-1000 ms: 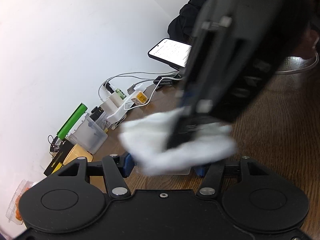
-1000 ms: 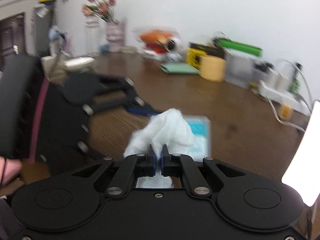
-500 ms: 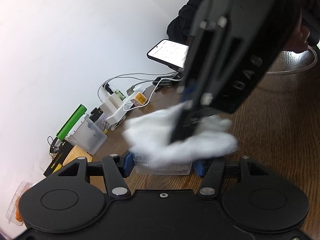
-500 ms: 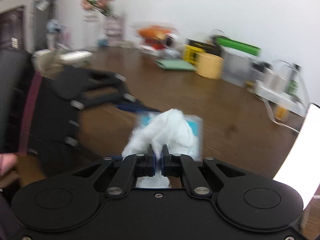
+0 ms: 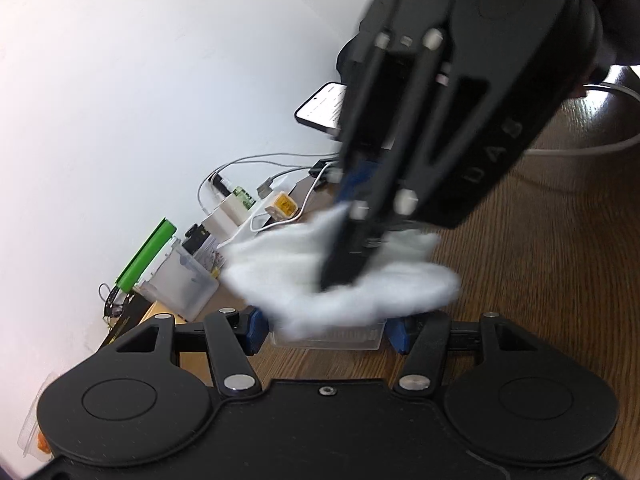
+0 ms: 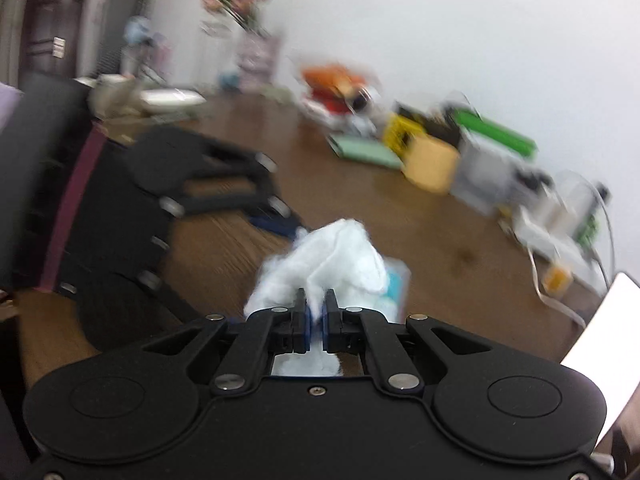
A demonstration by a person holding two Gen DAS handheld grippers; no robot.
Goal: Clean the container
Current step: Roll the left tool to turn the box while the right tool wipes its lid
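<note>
A small clear plastic container (image 5: pixel 328 338) sits on the wooden table, held between the blue pads of my left gripper (image 5: pixel 326 332). My right gripper (image 6: pixel 315 312) is shut on a crumpled white tissue (image 6: pixel 332 272) and presses it down onto the container (image 6: pixel 396 284). In the left wrist view the right gripper (image 5: pixel 340 276) comes down from above with the tissue (image 5: pixel 340 280) spread over the container's top. The inside of the container is hidden by the tissue.
Along the wall stand a power strip with cables (image 5: pixel 248 212), a clear box (image 5: pixel 180 284), a green tube (image 5: pixel 146 254), a yellow tape roll (image 6: pixel 432 164) and a lit phone (image 5: pixel 320 106). A vase of flowers (image 6: pixel 248 20) is at the far end.
The right gripper with the tissue has shifted a little across the container's top, and the view is motion-blurred. The left gripper stays closed on the container.
</note>
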